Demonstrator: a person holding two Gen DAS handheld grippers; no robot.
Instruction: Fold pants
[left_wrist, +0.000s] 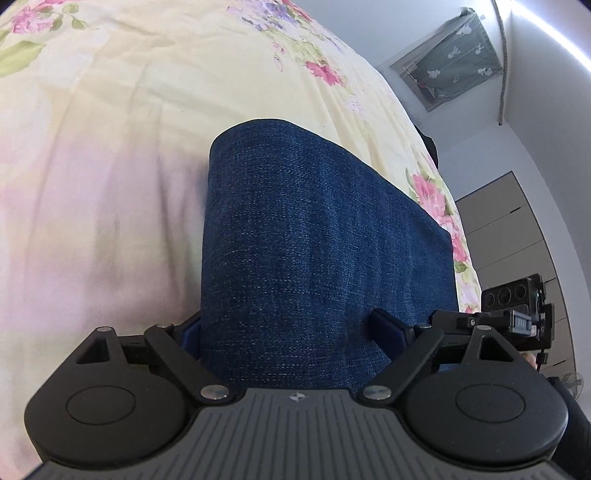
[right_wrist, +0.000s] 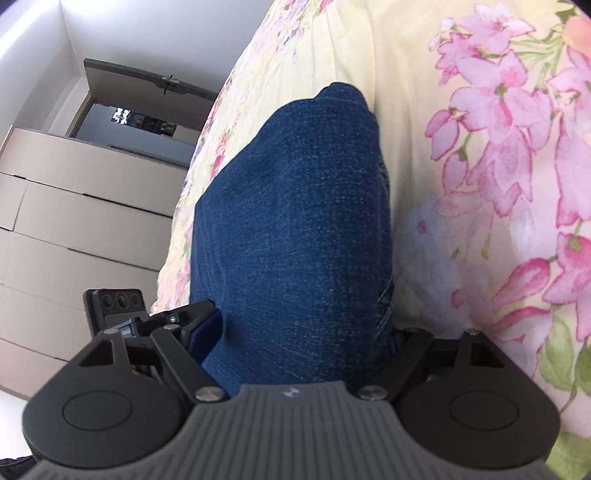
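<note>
Soft bed under a pale yellow sheet (left_wrist: 155, 110) printed with pink and lilac flowers — leaves in green, fabric faintly creased. Lying directly on it, folded dark blue denim pants (left_wrist: 314, 240), a thick stacked bundle, near what seems the bed's edge — hard to judge through the fisheye.

The pants (left_wrist: 317, 251) are dark blue denim with a fine pale fleck in the weave. The bed sheet (left_wrist: 147, 110) under them is pale yellow, printed with pink and lilac flowers on green leaves. The left tool (left_wrist: 291, 328) and right tool (right_wrist: 306, 332) are black with a ribbed grey body and blue pads. The drawers (right_wrist: 74, 221) are beige. The hanging cloth (left_wrist: 458, 55) looks grey-green with white motifs, perhaps flowers.
</note>
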